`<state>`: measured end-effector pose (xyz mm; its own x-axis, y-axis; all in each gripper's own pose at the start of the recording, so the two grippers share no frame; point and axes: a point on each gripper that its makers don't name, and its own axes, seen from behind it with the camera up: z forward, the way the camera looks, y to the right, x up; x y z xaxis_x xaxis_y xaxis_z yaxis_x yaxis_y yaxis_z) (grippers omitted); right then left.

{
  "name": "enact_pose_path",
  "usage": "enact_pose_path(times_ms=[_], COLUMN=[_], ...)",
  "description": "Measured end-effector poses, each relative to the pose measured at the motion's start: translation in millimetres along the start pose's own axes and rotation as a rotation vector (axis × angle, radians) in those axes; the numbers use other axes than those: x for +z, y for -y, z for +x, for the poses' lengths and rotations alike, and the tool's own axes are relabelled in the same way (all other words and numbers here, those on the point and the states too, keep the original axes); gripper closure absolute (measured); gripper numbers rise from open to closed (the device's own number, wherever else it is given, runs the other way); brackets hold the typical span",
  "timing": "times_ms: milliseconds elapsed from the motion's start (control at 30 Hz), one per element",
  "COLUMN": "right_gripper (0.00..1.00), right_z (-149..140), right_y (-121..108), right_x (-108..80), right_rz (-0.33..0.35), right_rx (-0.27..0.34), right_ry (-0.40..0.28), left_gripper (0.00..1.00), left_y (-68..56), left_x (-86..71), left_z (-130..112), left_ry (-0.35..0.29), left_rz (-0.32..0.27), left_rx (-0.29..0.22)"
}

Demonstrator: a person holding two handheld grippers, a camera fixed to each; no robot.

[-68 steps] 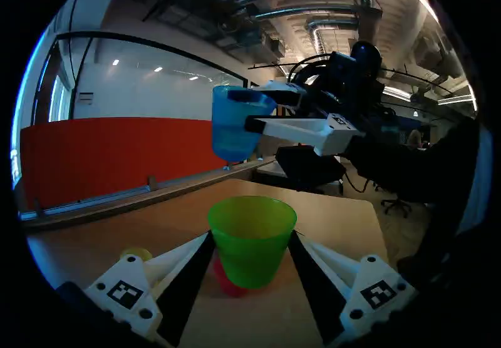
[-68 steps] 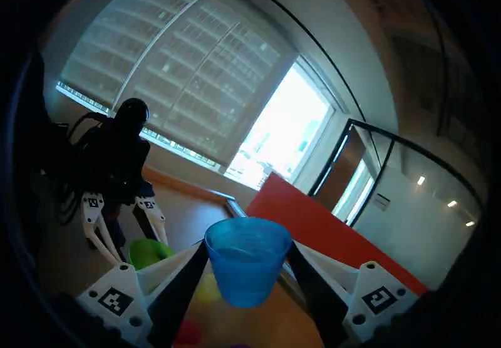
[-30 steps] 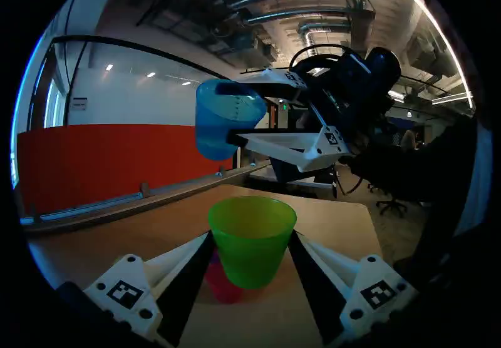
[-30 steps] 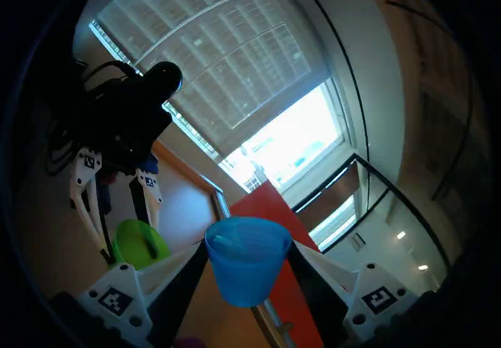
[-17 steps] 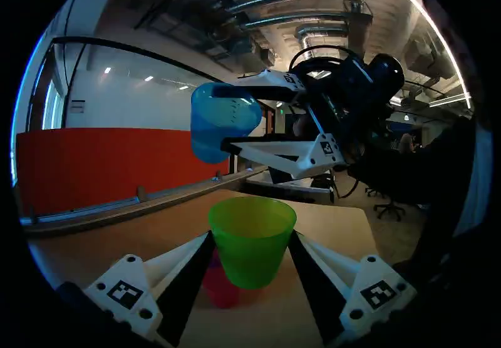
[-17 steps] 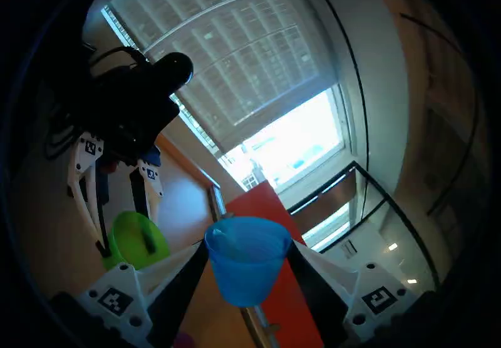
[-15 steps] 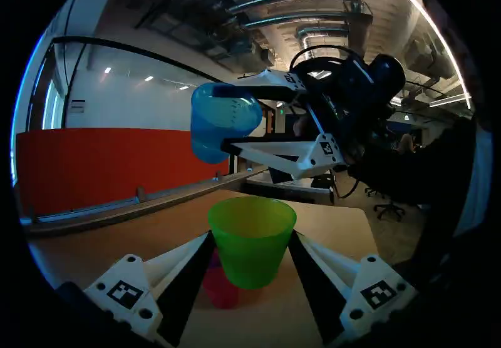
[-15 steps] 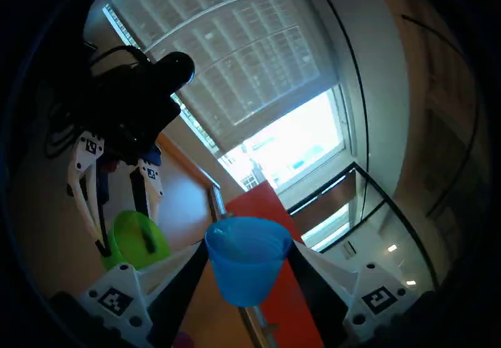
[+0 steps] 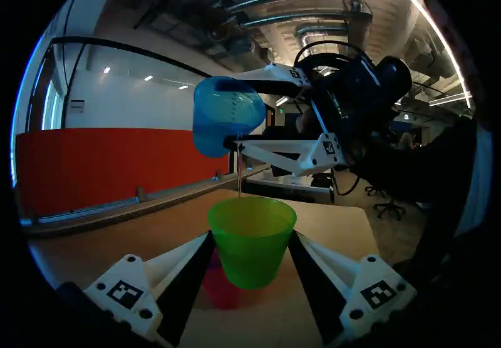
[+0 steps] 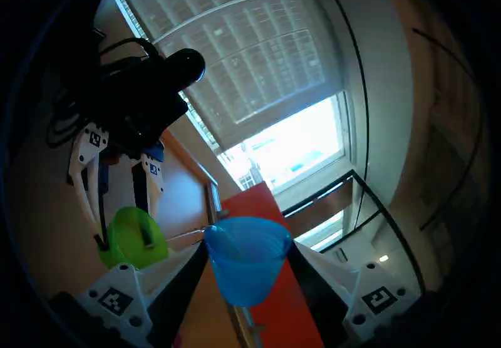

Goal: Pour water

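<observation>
My left claw [image 9: 252, 240] grips the green cup [image 9: 252, 257], upright at 6 o'clock in the left gripper view; I cannot tell whether it rests on the worktop [image 9: 332, 216]. My right claw [image 10: 247, 254] is clamped on the blue cup [image 10: 247, 270], tilted at 11 o'clock above the green one. 1 thin stream of water [image 9: 239, 176] drops from its lip just inside the far rim. To pour well, I'd add tilt slowly, bring the lip over the cup's middle, and hold the green cup level. A red cup [image 9: 219, 288] sits just behind.
</observation>
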<state>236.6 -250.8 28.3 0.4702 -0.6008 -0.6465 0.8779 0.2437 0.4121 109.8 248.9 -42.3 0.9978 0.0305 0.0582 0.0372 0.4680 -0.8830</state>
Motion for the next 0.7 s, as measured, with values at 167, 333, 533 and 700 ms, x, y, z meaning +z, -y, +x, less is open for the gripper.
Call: enact_pose_path(times_ms=[167, 333, 533, 700], right_gripper=[0.09, 0.09, 0.09, 0.09], right_z=[1.1, 0.6, 0.6, -0.6], right_y=[-1.7, -3.1, -5.1, -6.2], right_x=[-0.6, -1.0, -1.8, -1.7], right_rz=[-0.003, -0.008, -0.015, -0.020], right_rx=[-0.035, -0.059, -0.077, -0.095], right_ry=[0.005, 0.010, 0.012, 0.015], left_gripper=[0.16, 0.16, 0.16, 0.17], left_y=[0.4, 0.8, 0.9, 1.4], left_x=[0.3, 0.2, 0.8, 1.8], left_z=[0.8, -0.2, -1.2, -2.4], left_ry=[0.000, 0.003, 0.010, 0.008], left_rz=[0.000, 0.001, 0.001, 0.000], left_rx=[0.000, -0.002, 0.001, -0.002])
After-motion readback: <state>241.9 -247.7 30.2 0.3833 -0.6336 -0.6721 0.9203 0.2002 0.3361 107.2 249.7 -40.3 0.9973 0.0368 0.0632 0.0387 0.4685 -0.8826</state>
